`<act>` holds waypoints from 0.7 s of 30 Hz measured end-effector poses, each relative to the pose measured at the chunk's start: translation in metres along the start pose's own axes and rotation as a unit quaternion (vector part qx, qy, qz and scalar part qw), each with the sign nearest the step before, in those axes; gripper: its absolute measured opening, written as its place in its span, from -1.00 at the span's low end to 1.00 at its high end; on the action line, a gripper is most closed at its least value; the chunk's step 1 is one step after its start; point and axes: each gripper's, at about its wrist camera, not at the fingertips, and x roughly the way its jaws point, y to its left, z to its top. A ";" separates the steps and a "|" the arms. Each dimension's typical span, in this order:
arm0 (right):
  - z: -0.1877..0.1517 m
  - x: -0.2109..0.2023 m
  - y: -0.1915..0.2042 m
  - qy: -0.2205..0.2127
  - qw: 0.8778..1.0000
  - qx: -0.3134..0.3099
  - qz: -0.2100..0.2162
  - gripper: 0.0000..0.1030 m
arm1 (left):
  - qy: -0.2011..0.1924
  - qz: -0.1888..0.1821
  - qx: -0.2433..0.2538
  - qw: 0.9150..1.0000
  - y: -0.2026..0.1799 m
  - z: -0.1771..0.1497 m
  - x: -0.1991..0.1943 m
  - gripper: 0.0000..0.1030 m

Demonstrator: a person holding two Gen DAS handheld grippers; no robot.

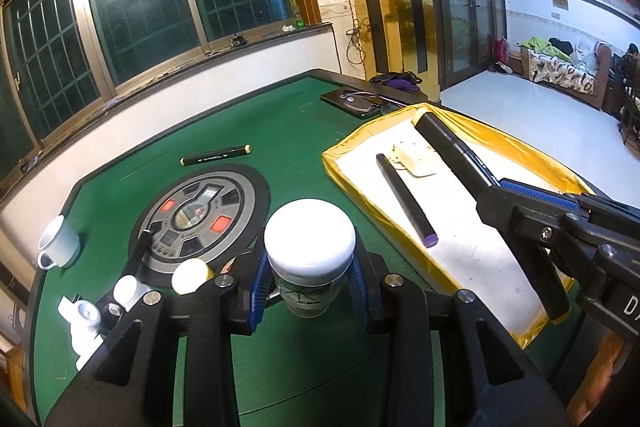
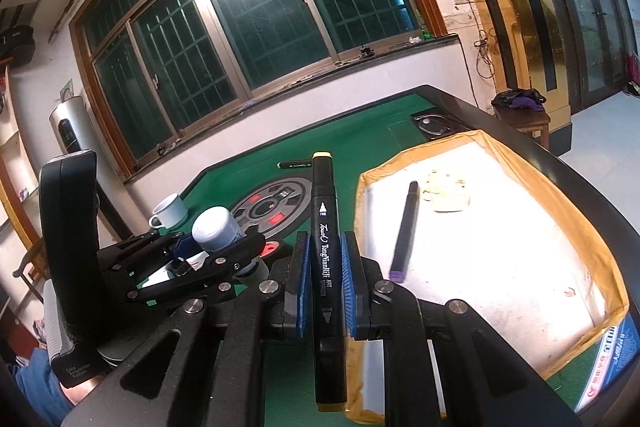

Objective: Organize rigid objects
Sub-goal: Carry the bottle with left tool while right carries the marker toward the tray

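Right wrist view shows the right gripper point(image 2: 325, 281) clamped on a black art marker point(image 2: 327, 267), blue pads pressing its barrel from both sides. The marker's long axis runs straight along the fingers, cream cap pointing away from the camera, its far end hanging over the green table point(image 2: 360, 143) just left of the yellow-rimmed tray point(image 2: 532, 167). The tray is the landmark: it lies forward and to the right of this gripper, and inside it a second black marker with a purple end point(image 2: 404, 231) already lies lengthwise, roughly parallel to the held one, with a pale cream object point(image 2: 446, 193) beyond it toward the far rim.

From the left wrist view, the left gripper point(image 1: 310, 285) is closed around a white-capped bottle point(image 1: 309, 247), held upright, left of the tray's near-left rim point(image 1: 340, 163) and over the table's round centre panel point(image 1: 204, 215). The right gripper point(image 1: 496, 183) reaches in over the tray from its right side, marker angled toward the far corner.

As I judge it, the right gripper is the nearer to the tray floor, so the marker needs lowering beside the purple-ended one. One more marker point(image 1: 216, 155) lies on the felt, well left of the tray; a white mug point(image 1: 60, 243) stands farther left still.
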 end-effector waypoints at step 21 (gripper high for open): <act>0.015 -0.025 -0.050 -0.004 0.998 0.036 -0.050 -0.74 | 0.022 -0.063 -0.012 0.998 -0.047 0.031 0.029 -0.38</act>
